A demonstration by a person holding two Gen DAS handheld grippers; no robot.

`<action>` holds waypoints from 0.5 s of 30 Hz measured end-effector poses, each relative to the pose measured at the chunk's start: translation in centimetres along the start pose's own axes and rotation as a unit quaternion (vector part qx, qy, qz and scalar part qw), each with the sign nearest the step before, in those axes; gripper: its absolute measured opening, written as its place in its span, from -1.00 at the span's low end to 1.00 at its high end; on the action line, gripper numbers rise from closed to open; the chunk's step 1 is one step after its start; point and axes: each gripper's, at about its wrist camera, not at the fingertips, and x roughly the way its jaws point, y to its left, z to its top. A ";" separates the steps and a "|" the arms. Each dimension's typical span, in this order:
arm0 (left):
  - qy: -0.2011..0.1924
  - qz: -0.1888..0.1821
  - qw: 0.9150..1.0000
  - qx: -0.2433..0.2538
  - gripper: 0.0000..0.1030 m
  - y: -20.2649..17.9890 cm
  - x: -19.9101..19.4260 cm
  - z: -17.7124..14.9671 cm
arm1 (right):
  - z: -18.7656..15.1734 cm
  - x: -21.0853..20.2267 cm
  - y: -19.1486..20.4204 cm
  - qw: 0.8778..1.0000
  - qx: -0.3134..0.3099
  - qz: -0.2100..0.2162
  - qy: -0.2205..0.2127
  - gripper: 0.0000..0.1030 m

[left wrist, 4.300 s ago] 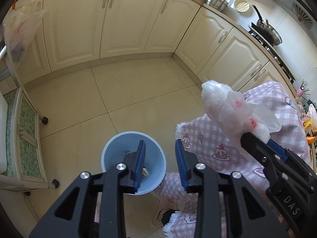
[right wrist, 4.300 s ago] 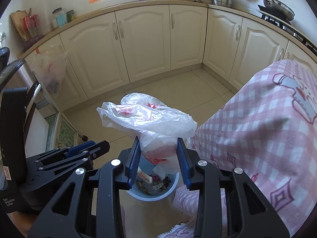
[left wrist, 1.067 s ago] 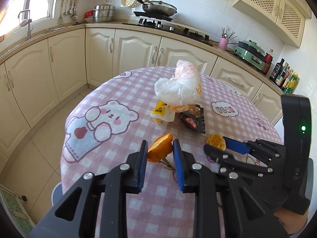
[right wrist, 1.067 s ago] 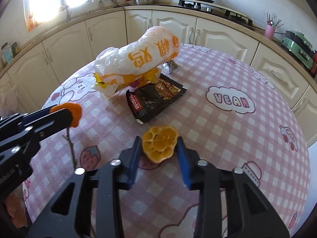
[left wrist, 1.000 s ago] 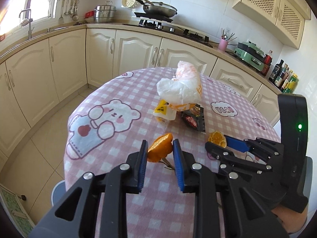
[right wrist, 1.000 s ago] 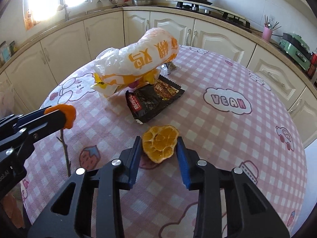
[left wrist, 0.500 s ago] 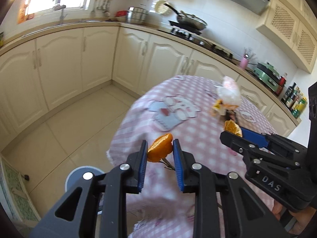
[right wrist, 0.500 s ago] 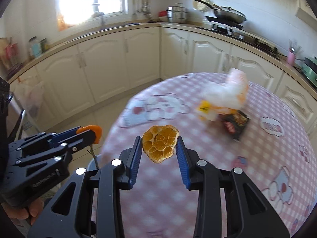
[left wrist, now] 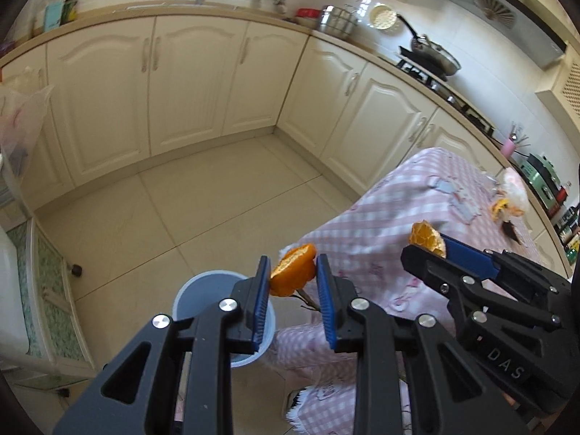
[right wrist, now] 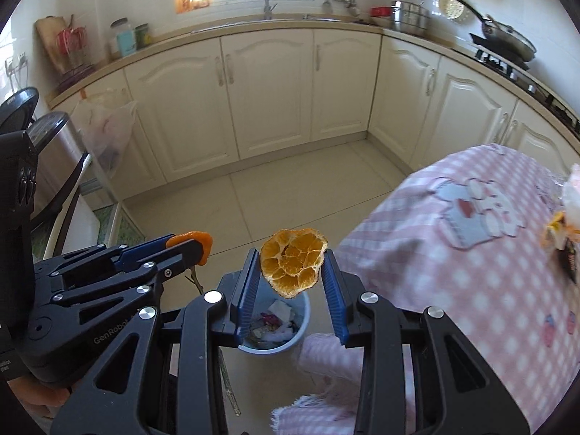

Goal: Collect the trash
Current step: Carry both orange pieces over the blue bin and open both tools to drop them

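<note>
Orange peel (right wrist: 292, 267), dried and cupped, pinched in right hand-held gripper (right wrist: 293, 284); another (left wrist: 293, 271) in left (left wrist: 292, 290).

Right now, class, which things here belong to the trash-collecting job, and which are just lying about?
Job:
- orange peel in left gripper
- second peel in right gripper
- bin
- wrappers on table

Just there:
- frying pan
- steel pots
- jars
- cabinets
</note>
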 end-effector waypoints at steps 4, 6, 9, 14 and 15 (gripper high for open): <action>0.016 0.013 1.000 -0.016 -0.52 2.4 1.8 -0.3 | 0.0 2.6 1.4 1.000 -0.003 0.007 0.014 -0.36; 0.024 0.023 0.999 -0.021 -0.52 3.4 2.9 -0.4 | -0.1 3.5 1.7 1.000 -0.001 0.008 0.017 -0.36; 0.031 0.037 0.999 -0.024 -0.52 4.2 4.4 -0.5 | -0.1 4.8 1.8 1.000 0.005 0.008 0.022 -0.36; 0.036 0.060 0.997 -0.012 -0.42 4.8 5.9 0.0 | -0.2 6.4 1.5 0.999 0.015 0.008 0.031 -0.36; 0.036 0.056 0.998 -0.016 -0.37 5.0 6.1 0.0 | -0.2 6.7 1.5 0.999 0.016 0.008 0.033 -0.36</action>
